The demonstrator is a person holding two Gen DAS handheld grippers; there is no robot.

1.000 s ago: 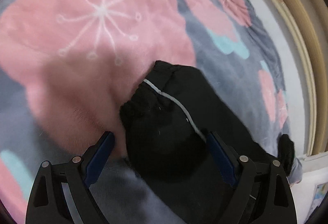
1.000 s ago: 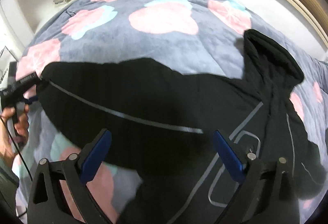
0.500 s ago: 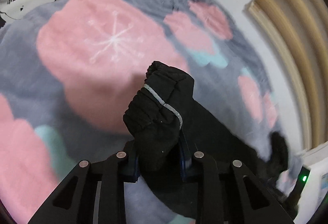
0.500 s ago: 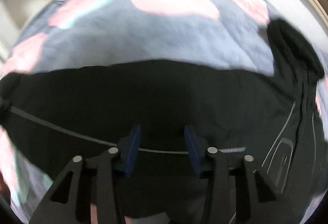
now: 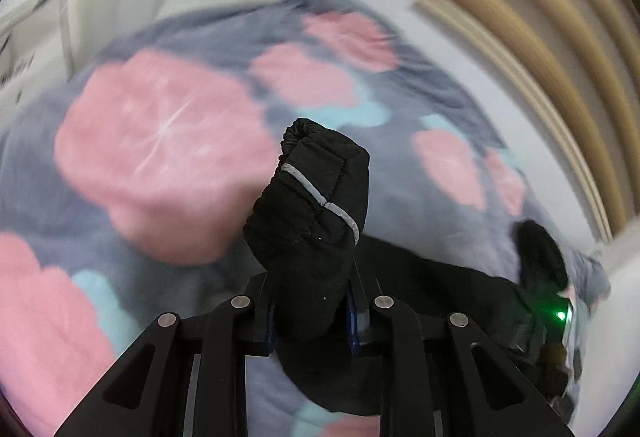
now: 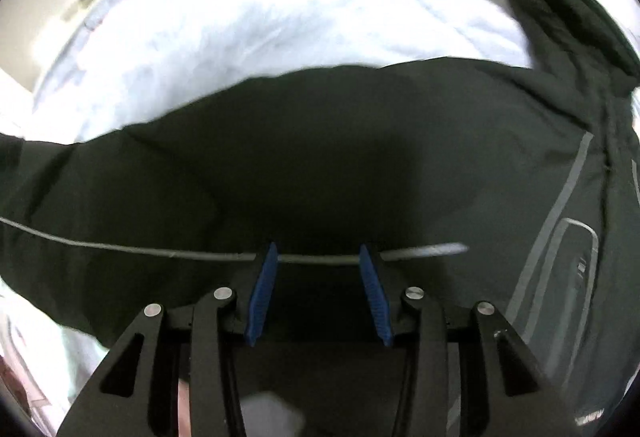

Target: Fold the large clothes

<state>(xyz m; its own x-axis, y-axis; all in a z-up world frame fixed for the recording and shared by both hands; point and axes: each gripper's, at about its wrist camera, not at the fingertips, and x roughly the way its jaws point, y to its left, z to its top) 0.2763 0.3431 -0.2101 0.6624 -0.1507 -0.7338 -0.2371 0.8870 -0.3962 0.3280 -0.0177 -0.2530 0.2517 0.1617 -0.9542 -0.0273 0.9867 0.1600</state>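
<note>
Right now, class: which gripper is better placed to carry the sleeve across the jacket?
Left. The left gripper is clamped on the sleeve cuff, lifted; the right gripper only straddles the jacket.

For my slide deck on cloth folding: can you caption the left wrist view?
Left gripper clamps the black sleeve cuff, lifted above the pink-and-grey floral blanket.

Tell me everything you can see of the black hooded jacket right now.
The black hooded jacket is soft dark fabric with thin grey piping, spread across the grey and pink fleece blanket. Its gathered cuff stands bunched between the left gripper jaws. The right gripper straddles the piped sleeve; the hood lies far right.
</note>
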